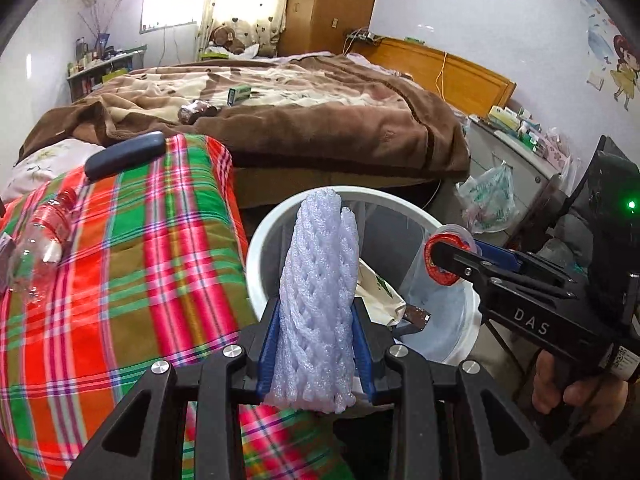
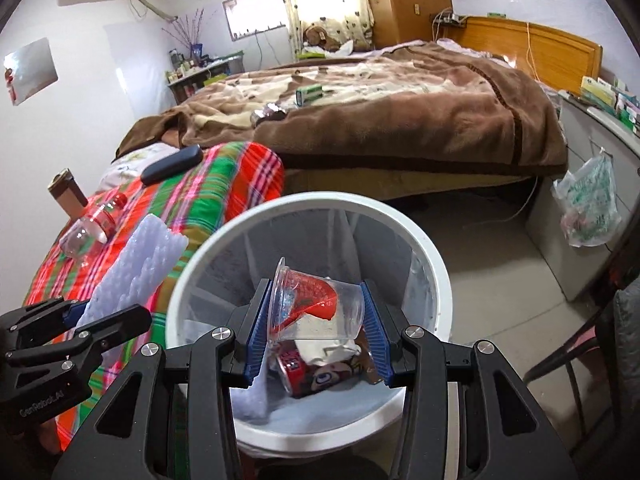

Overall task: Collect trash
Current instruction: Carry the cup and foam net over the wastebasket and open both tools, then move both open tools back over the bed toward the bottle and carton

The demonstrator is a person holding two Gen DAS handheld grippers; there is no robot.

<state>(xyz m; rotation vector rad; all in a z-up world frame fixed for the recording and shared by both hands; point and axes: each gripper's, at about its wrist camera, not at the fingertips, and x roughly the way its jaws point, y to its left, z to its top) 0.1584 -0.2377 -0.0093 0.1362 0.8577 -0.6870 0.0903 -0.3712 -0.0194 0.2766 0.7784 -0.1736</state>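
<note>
Two pieces of trash are held at once, one in each gripper, both at the white bin (image 2: 430, 264) that stands on the floor beside the bed. The left gripper (image 1: 316, 344) is clamped on a foam fruit net (image 1: 318, 300), a pale lilac-white sleeve of woven foam mesh, squeezed flat between the blue pads and standing upright, tapering to a ragged top. From the left wrist view the net rises in front of the bin's near rim; from the right wrist view it (image 2: 136, 276) sits over the plaid quilt (image 2: 208, 196), just left of the bin and not above its opening. The right gripper (image 2: 316, 320) is closed on a clear plastic cup (image 2: 316, 300) turned on its side, its wide lip toward the left pad and its base toward the right one. A red printed label wraps the cup's wall and the plastic is see-through. The cup hangs over the bin's mouth. Inside the bin lie a red can (image 2: 296, 368) and crumpled white wrappers (image 2: 324, 348). On the quilt rest an empty clear bottle (image 1: 38, 236) with a red label and a dark case (image 1: 124, 154). Farther back, a green box (image 1: 239, 94) and a dark wrapper (image 1: 196, 111) lie on the brown blanket (image 1: 320, 120)
</note>
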